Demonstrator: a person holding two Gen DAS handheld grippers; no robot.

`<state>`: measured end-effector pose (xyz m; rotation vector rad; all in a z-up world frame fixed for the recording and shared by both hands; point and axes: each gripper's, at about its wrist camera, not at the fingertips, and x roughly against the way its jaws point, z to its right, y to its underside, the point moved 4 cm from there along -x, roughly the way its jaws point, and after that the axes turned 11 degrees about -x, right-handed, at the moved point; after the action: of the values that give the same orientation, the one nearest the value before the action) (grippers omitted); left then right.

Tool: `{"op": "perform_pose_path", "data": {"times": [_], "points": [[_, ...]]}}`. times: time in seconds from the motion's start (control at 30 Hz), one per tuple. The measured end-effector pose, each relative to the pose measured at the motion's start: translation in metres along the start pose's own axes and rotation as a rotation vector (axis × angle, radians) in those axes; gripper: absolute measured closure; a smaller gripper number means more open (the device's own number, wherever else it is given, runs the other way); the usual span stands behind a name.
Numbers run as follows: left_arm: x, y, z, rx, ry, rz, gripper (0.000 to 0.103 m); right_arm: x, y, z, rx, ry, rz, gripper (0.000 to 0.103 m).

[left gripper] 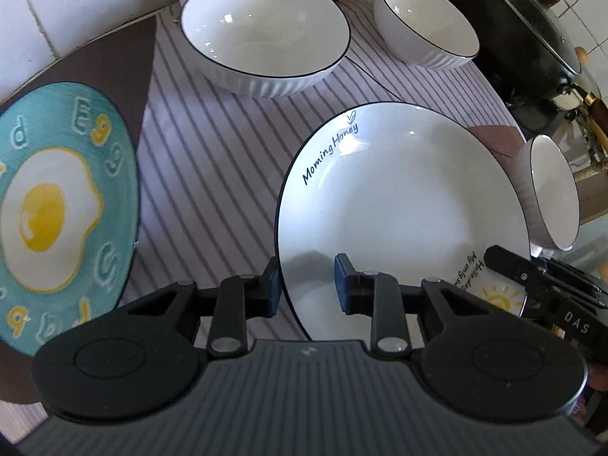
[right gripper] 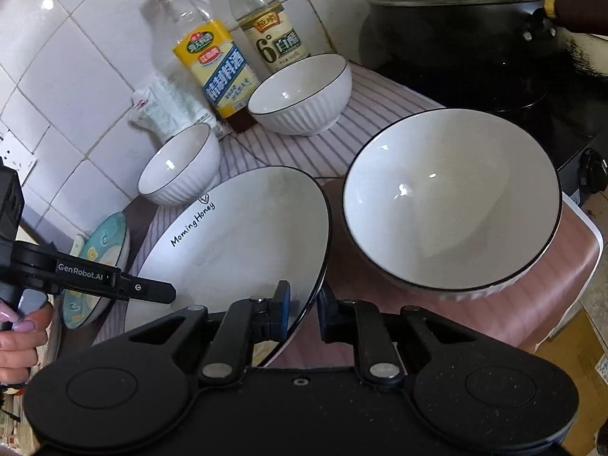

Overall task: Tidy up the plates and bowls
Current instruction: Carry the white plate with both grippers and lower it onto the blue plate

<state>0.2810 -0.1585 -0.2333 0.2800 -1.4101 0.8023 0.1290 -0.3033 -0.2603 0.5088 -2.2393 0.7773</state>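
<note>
From the left wrist view, the left tool [left gripper: 307,283] is clamped on the near left rim of the white plate [left gripper: 402,205] (the one lettered "Morning Honey"), one pad outside the dark rim and one on the plate's face. The plate lies over the striped mat [left gripper: 212,174] that covers the middle of the tabletop. Behind it, toward the back edge, stand a large ribbed bowl [left gripper: 266,34] and a smaller ribbed bowl [left gripper: 425,26]; a third bowl [left gripper: 551,193] sits just beside the plate's right rim. A teal egg plate [left gripper: 60,209] lies near the tabletop's left edge, and a black pot [left gripper: 524,38] stands at the back right. The right tool [left gripper: 505,262] reaches the plate's near right rim here. From the right wrist view, the right tool [right gripper: 302,313] is closed on the plate's [right gripper: 235,250] right rim, a pad on either side of the edge, and the plate looks tilted. The third bowl [right gripper: 452,197] is just right of it. Two bowls [right gripper: 178,167] [right gripper: 304,91] stand by the bottles [right gripper: 212,64] at the tiled wall, and a hand [right gripper: 19,334] grips the left tool's [right gripper: 152,290] handle.
</note>
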Motion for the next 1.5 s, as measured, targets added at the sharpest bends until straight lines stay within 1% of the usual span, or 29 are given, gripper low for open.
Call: {"op": "perform_pose_path", "data": {"times": [0.1,0.2,0.37,0.57,0.7,1.0,1.1,1.23,1.5], "points": [[0.015,0.004,-0.003,-0.013,-0.012,0.002,0.076,0.006,0.006,-0.010,0.008,-0.004,-0.036,0.082],[0.032,0.007,-0.010,-0.031,-0.026,0.027,0.076,0.013,0.012,-0.026,-0.004,-0.005,-0.056,0.082],[0.066,0.020,-0.033,-0.015,-0.041,0.067,0.076,0.022,0.022,-0.056,-0.008,-0.034,-0.068,0.081],[0.100,0.036,-0.065,0.070,-0.051,0.116,0.076,0.026,0.027,-0.095,0.041,-0.102,-0.074,0.081],[0.122,0.047,-0.086,0.122,-0.061,0.150,0.076,0.027,0.030,-0.120,0.093,-0.130,-0.074,0.081],[0.161,0.072,-0.134,0.253,-0.096,0.207,0.076,0.020,0.022,-0.182,0.202,-0.205,-0.109,0.081],[0.164,0.079,-0.151,0.294,-0.103,0.216,0.076,0.011,0.019,-0.198,0.217,-0.233,-0.133,0.081],[0.157,0.087,-0.174,0.371,-0.101,0.212,0.076,-0.007,0.017,-0.216,0.244,-0.247,-0.169,0.081],[0.125,0.095,-0.214,0.494,-0.108,0.167,0.076,-0.061,0.017,-0.239,0.287,-0.232,-0.275,0.081]]}}
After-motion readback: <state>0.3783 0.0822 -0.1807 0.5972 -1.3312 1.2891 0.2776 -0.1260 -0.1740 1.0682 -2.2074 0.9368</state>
